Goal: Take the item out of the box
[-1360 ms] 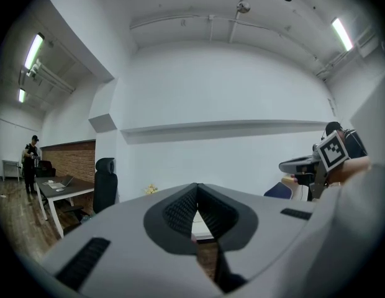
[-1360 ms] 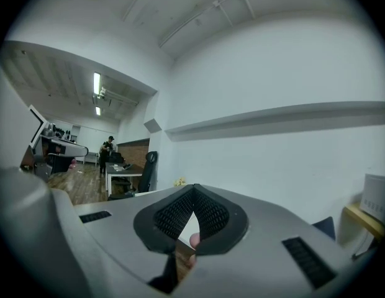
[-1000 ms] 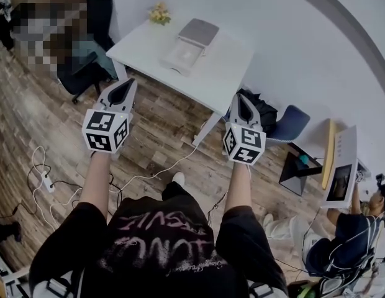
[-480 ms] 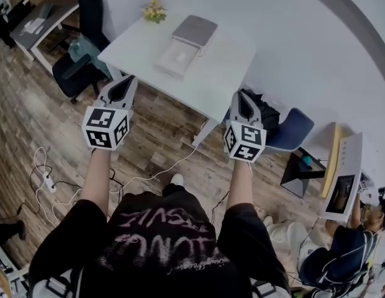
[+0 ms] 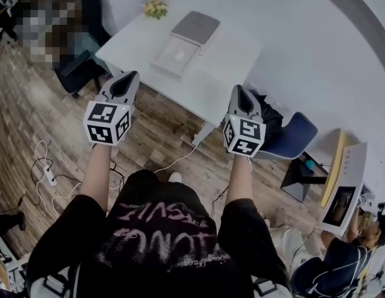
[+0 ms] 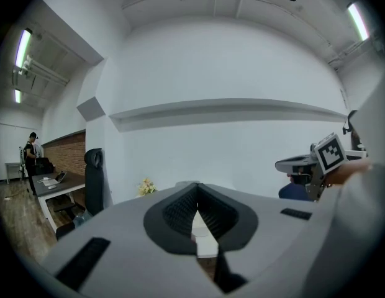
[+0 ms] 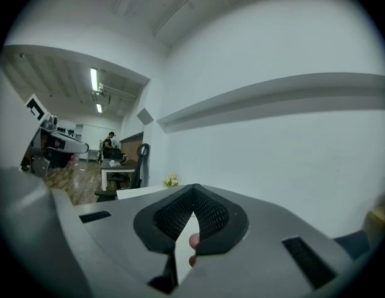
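Box (image 5: 177, 56) open on white table (image 5: 230, 61), grey lid (image 5: 195, 28) flipped back and touching its far edge, flowers (image 5: 154, 7) near the far corner. Item presumably inside the box, too small to make out. Nothing done yet on the task: no reach, no grip, no lift. Left to do: get to the table, reach in, grip the item, lift it clear.

Left gripper (image 5: 125, 81) and right gripper (image 5: 239, 95) held up side by side, roughly level, pointing toward the table, well short of the box. Both sets of jaws closed tip to tip, nothing between them.

Versus a second ago: closer to the table, with both gripper tips now overlapping its near edge in the head view instead of over wood floor (image 5: 43, 110). Box still untouched, jaws unchanged.
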